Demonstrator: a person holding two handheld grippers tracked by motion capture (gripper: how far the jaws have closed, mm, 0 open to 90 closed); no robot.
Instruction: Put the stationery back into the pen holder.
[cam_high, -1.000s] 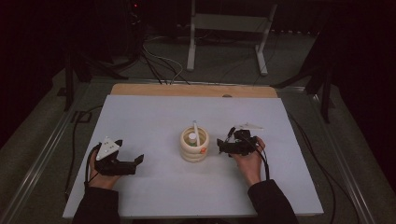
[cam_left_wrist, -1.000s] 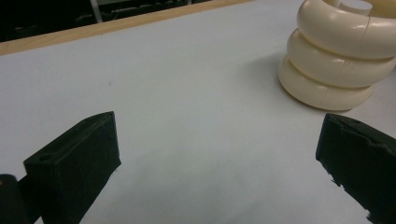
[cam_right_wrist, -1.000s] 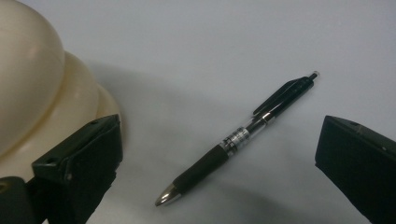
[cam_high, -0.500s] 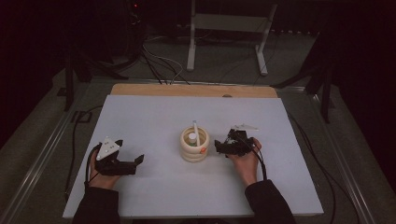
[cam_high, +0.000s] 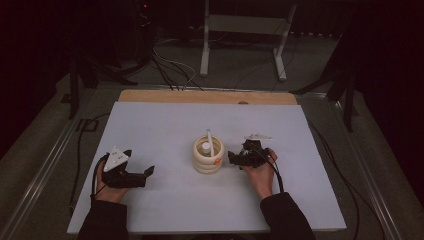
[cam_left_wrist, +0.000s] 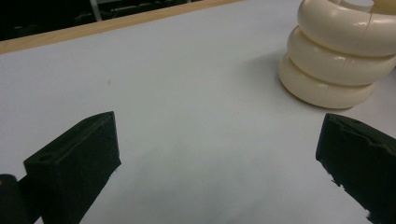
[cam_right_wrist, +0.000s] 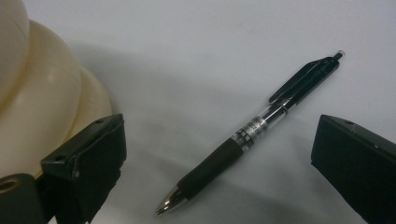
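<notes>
Pen (cam_right_wrist: 250, 133), one, lies beside one ringed holder (cam_high: 207, 156).

The white tabletop (cam_high: 150, 130) carries a cream ringed holder (cam_high: 208, 156) near its centre. A black pen (cam_right_wrist: 252, 128) lies flat at the holder's 3 o'clock side.

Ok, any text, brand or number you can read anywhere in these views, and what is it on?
Nothing legible.
Pen: small print on the clear barrel band, too blurred to read.
Cream ringed holder: a small orange mark on its side, too small to tell whether it is text.
</notes>
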